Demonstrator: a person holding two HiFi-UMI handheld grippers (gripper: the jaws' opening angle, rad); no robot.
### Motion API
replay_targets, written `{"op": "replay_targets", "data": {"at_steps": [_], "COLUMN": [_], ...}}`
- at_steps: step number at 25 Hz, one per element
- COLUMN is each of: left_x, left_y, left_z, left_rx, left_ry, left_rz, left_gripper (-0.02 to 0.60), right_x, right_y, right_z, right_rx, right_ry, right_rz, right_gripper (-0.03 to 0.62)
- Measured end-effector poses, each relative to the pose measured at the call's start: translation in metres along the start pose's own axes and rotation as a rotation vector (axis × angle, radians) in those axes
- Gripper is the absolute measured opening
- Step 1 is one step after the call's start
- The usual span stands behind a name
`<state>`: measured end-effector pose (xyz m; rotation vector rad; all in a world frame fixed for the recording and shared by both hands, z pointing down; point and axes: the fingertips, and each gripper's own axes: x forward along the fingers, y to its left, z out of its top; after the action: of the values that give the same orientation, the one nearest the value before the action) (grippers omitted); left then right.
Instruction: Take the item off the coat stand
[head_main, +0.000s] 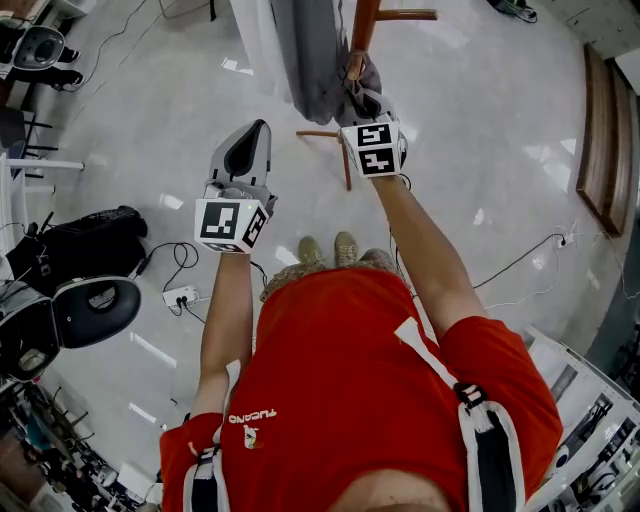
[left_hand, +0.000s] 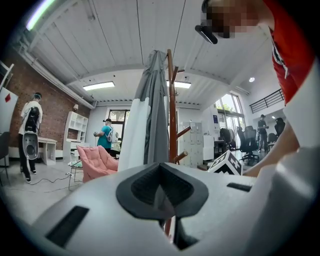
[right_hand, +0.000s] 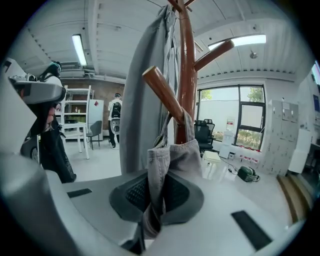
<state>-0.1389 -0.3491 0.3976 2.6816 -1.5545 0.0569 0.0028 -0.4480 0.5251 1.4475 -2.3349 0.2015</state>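
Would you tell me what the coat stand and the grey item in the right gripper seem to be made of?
The coat stand looks like wood under glossy reddish-brown varnish; light glints along its pole. The grey item in the right gripper is probably matte woven cloth: it folds, creases and shows a stitched hem.
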Motion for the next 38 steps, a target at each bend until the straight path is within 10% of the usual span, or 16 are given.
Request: {"op": "replay_targets", "data": {"at_steps": [24,38], "left_x": [-0.024,-0.041], "left_y": [-0.044,-0.067], "left_z": [0.03,0.055], "left_rx": [-0.02,-0.008], "left_ry": [-0.08,-0.103], "left_rz": [-0.129,-0.183], "left_gripper": [0.009,0.009], "right_x": [-0.164,-0.235], "right_y": [0.048,0.04], "right_z": [0.079,0.049], "right_rx": [-0.098,-0.045], "right_ry": [-0.248,-0.307], "right_rz": [0.166,0.322], "right_gripper": [0.029,0.028]}}
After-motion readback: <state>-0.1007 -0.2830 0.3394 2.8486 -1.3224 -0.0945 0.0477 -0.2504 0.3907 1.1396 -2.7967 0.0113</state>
